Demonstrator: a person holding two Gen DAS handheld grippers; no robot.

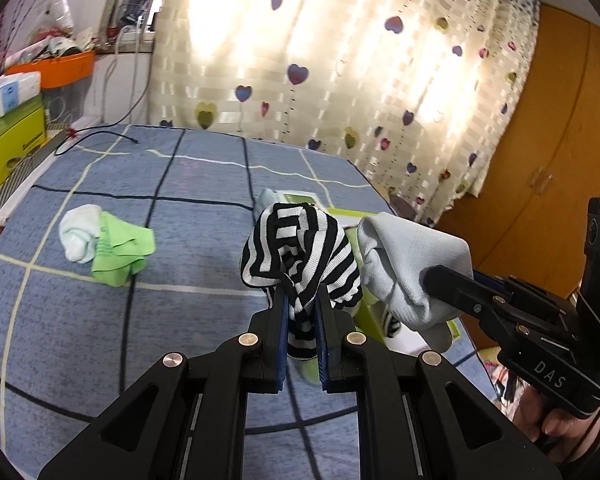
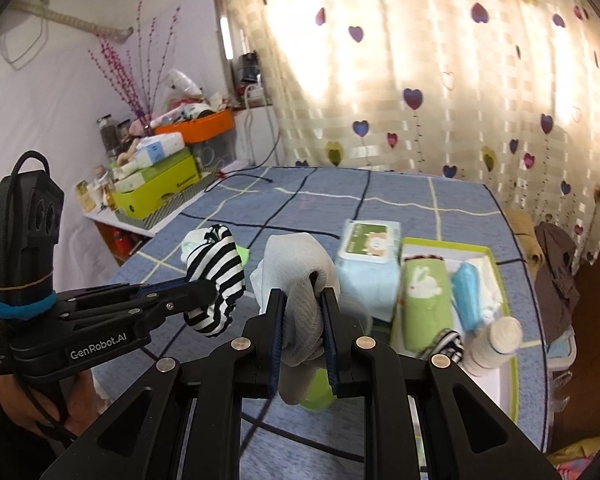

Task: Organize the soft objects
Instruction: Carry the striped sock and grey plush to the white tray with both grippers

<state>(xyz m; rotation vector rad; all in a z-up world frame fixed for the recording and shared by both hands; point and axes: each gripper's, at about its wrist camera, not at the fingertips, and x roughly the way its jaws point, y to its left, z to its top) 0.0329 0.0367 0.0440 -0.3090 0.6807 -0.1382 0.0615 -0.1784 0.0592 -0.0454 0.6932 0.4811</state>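
Note:
My left gripper (image 1: 300, 300) is shut on a black-and-white striped sock (image 1: 300, 248) and holds it up above the blue checked bedspread (image 1: 100, 340). My right gripper (image 2: 303, 304) is shut on a pale grey sock (image 2: 296, 276), also held up. In the left wrist view the grey sock (image 1: 412, 264) hangs just right of the striped one. In the right wrist view the striped sock (image 2: 216, 276) hangs to the left. A white sock (image 1: 80, 236) and a green cloth (image 1: 120, 252) lie on the bed at the left.
A green-rimmed tray (image 2: 504, 360) at the right holds a green rolled towel (image 2: 424, 300), a blue item, a white bottle (image 2: 496, 344) and a striped sock (image 2: 446, 344). A wipes pack (image 2: 370, 256) lies beside it. Cluttered shelf with boxes (image 2: 156, 184) stands left; curtain behind.

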